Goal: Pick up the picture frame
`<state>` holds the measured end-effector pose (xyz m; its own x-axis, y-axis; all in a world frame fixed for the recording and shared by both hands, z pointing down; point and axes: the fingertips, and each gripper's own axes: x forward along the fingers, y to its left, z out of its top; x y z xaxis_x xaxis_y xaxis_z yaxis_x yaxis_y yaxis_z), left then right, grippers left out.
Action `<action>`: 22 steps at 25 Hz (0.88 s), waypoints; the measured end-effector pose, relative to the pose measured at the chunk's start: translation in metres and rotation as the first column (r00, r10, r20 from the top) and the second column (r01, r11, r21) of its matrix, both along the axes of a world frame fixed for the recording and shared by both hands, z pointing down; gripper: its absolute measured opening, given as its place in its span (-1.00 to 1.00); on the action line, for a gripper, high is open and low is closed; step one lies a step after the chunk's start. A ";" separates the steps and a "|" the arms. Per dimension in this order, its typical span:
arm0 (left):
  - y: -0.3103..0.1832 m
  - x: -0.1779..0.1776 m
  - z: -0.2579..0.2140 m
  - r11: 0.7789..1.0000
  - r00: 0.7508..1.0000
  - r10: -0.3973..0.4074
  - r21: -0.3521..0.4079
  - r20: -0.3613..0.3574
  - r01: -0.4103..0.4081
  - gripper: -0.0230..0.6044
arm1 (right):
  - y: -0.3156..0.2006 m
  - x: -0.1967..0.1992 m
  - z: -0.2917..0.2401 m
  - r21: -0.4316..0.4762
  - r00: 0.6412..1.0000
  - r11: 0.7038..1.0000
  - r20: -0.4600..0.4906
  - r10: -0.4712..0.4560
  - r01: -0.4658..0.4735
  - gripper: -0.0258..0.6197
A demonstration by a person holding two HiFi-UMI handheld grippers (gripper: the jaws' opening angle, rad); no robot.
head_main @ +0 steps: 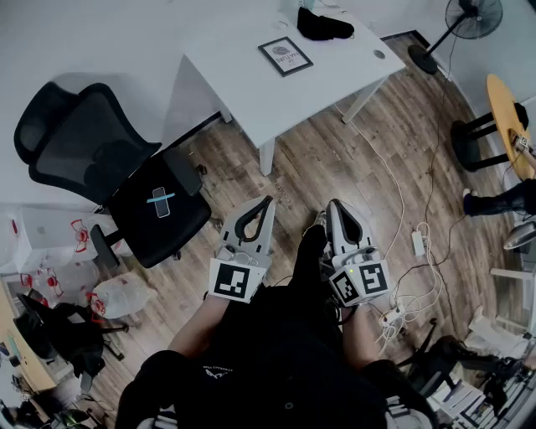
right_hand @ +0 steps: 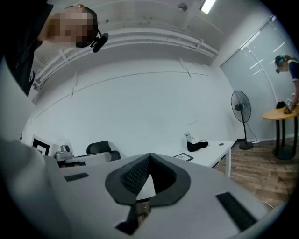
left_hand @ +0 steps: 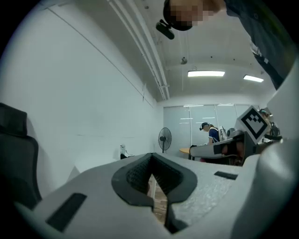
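The picture frame, dark-rimmed with a pale print, lies flat on the white table at the far side of the room. In the right gripper view the picture frame shows small on the table, well ahead of the jaws. My left gripper and right gripper are held side by side close to my body, over the wooden floor and far short of the table. Both are shut with nothing between the fingertips. The left gripper looks past the table's right end; the right gripper points at the table.
A black cloth lies on the table behind the frame. A black office chair stands left of the table. Right of it are a standing fan, a round yellow table, and cables with a power strip on the floor.
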<state>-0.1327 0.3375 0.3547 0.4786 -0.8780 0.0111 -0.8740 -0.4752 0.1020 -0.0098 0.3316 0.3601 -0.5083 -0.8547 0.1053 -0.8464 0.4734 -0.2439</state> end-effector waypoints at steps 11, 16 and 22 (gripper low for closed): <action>0.124 -0.026 -0.041 0.998 0.999 0.036 0.044 -0.034 -0.035 -0.91 | 0.141 -0.037 -0.029 0.020 0.997 1.000 -0.073 -0.001 0.003 -0.93; 0.149 -0.021 -0.037 0.999 1.000 0.016 0.041 -0.014 -0.016 -0.91 | 0.165 -0.036 -0.034 0.058 0.998 0.998 -0.057 -0.026 0.029 -0.92; 0.176 0.007 -0.051 0.997 0.999 -0.041 0.068 -0.007 0.041 -0.91 | 0.194 -0.011 -0.054 0.118 0.993 0.988 -0.071 -0.095 0.103 -0.92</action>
